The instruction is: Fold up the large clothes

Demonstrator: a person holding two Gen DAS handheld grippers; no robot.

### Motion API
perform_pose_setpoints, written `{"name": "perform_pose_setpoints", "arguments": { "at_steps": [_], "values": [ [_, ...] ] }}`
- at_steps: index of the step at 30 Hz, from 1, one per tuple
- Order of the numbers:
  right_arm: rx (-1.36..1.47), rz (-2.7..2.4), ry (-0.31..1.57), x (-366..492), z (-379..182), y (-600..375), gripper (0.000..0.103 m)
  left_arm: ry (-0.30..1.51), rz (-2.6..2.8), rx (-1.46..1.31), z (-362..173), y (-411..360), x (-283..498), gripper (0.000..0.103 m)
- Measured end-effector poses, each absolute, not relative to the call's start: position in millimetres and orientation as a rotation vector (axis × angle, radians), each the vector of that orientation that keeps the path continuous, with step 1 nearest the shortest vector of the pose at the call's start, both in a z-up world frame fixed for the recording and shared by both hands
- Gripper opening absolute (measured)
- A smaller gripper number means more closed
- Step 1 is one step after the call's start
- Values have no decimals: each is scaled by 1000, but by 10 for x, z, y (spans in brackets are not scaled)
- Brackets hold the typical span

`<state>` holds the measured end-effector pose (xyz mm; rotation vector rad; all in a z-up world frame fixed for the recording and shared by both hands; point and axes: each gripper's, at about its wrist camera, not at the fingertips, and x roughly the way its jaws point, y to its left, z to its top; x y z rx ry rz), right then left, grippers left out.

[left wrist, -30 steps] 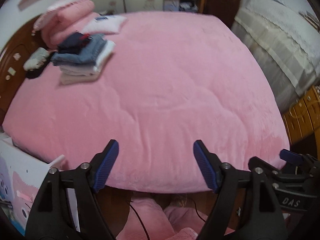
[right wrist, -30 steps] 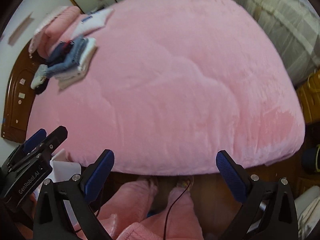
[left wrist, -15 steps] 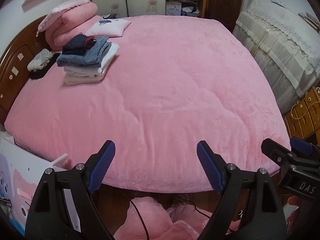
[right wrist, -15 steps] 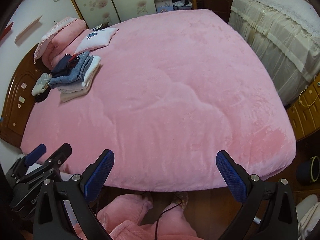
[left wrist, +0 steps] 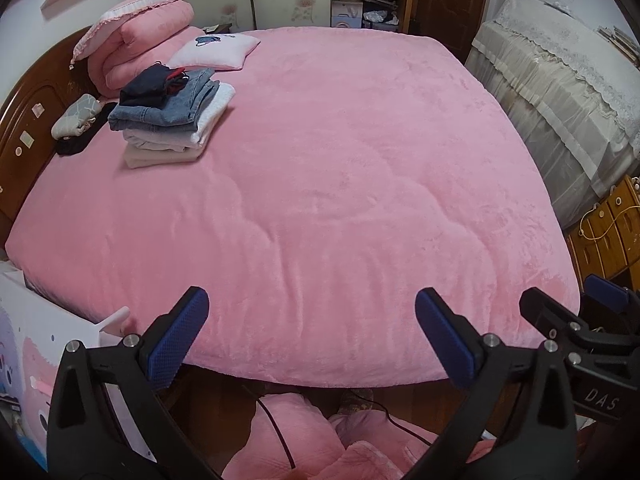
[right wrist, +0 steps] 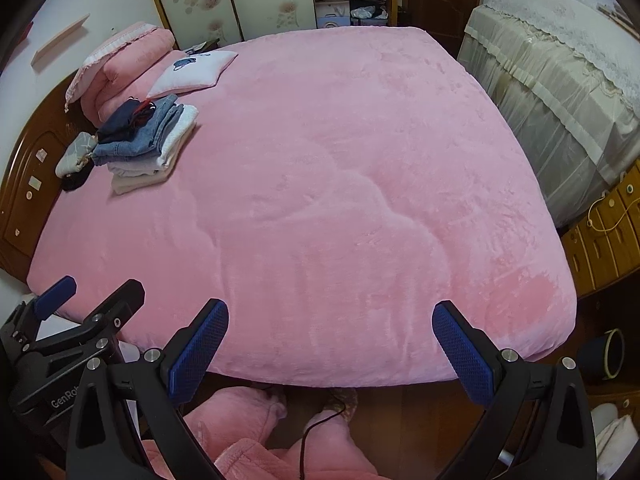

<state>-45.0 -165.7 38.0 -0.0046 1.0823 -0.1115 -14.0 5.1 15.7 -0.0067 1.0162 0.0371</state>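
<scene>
- Both sets of jaws stand spread wide with nothing between them: the left gripper [left wrist: 308,336] and the right gripper [right wrist: 330,346] hang side by side above the near edge of the bed, touching no fabric.
- Blue fingertips [left wrist: 180,336] of the left tool sit over the bedspread's front hem; the right tool's pads [right wrist: 460,356] do likewise.
- Pink plush bedspread [left wrist: 340,184] covers the whole mattress, smooth apart from shallow quilted ridges; its near and right edges drape over the sides.
- Stack of folded clothes [left wrist: 172,120] lies at the far left, near the wooden headboard [left wrist: 28,120]: dark garment on top, denim beneath, white and cream pieces at the bottom.
- Just beside the stack toward the headboard lies a small grey item [left wrist: 76,116] over something black, possibly socks; the view is too small to confirm.
- Rolled pink quilt [left wrist: 136,36] and a white pillow [left wrist: 216,50] sit behind the stack.
- Wide bare bedspread extends from the stack to the right edge, where a cream-draped piece of furniture [right wrist: 560,80] stands close alongside.
</scene>
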Motion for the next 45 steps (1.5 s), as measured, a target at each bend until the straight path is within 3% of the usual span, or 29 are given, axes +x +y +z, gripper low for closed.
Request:
{"name": "perform_pose_setpoints", "arguments": {
  "at_steps": [45],
  "values": [
    [-63,-73,1126,-212,100,-1492,103,987,106,-47,166,134,-128,102]
  ]
}}
